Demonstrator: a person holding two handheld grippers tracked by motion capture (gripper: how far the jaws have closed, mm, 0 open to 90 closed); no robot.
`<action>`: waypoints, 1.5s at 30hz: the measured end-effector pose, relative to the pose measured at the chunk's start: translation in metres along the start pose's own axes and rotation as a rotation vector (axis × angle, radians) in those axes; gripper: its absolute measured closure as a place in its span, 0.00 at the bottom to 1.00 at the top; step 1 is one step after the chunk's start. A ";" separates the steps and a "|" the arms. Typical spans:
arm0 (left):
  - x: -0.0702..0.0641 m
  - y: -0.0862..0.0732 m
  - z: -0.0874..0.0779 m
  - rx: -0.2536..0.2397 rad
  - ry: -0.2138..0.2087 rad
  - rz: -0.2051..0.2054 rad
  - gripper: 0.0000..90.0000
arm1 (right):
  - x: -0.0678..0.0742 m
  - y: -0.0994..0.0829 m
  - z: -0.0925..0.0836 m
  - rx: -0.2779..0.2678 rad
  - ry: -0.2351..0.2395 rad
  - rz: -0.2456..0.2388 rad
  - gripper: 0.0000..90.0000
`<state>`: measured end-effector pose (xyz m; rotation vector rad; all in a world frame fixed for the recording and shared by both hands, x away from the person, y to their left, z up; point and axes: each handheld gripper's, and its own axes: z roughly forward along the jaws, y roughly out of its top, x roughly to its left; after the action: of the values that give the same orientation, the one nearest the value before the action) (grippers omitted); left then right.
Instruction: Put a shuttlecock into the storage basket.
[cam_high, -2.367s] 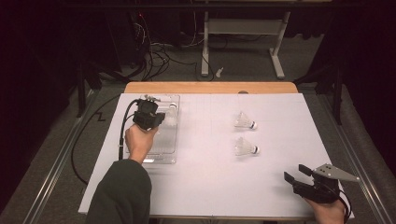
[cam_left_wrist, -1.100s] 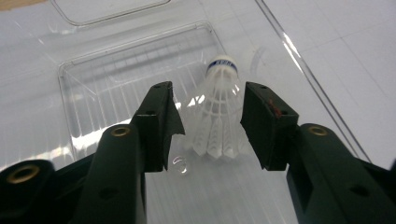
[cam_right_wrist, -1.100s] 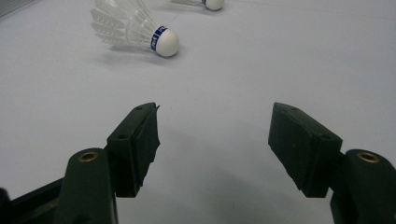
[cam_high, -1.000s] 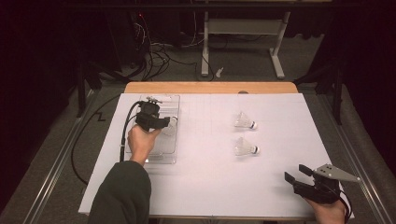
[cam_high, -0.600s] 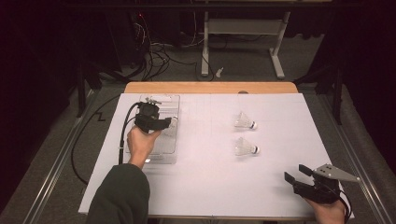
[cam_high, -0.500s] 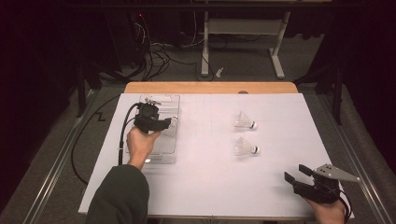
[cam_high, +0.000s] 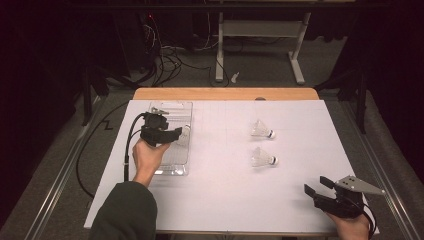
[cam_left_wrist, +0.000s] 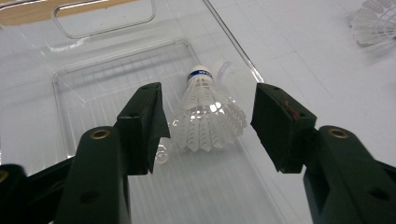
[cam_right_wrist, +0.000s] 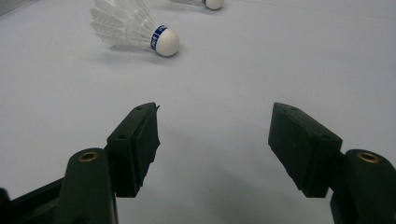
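Observation:
A white shuttlecock (cam_left_wrist: 201, 100) with a blue-banded cork lies in a clear plastic tray (cam_high: 171, 171) at the table's left. My left gripper (cam_left_wrist: 208, 123) hovers over it, open. Its jaws have just been opening, and the shuttlecock sits between them with neither pad touching it. The high view has this gripper (cam_high: 174, 133) above the tray's middle. Two more shuttlecocks (cam_high: 261, 129) (cam_high: 262, 158) lie on the white table right of centre. My right gripper (cam_high: 316, 185) rests open and empty at the near right corner, with the closer shuttlecock (cam_right_wrist: 135, 28) beyond its jaws.
A white sheet (cam_high: 225, 200) covers the table, with a wooden strip (cam_high: 225, 93) along the far edge. The left gripper's black cable (cam_high: 127, 150) loops off the table's left side. A desk frame (cam_high: 260, 35) and cables stand on the floor behind.
The left gripper's jaws have spread wider over the tray, and the hand has barely shifted. The right gripper has stayed in place.

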<state>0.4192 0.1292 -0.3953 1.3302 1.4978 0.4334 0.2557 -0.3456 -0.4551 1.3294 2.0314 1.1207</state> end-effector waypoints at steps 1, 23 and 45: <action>0.000 0.000 -0.001 -0.001 -0.005 -0.004 0.49 | 0.000 0.000 0.000 0.000 0.000 0.001 0.37; -0.008 -0.016 -0.026 -0.070 -0.056 0.030 0.44 | 0.000 0.000 -0.001 -0.003 0.001 -0.002 0.37; -0.011 -0.025 -0.044 -0.095 -0.103 0.022 0.42 | 0.001 0.000 -0.001 0.000 0.003 -0.002 0.37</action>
<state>0.3677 0.1268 -0.3928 1.2764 1.3627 0.4376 0.2549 -0.3451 -0.4548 1.3257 2.0339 1.1223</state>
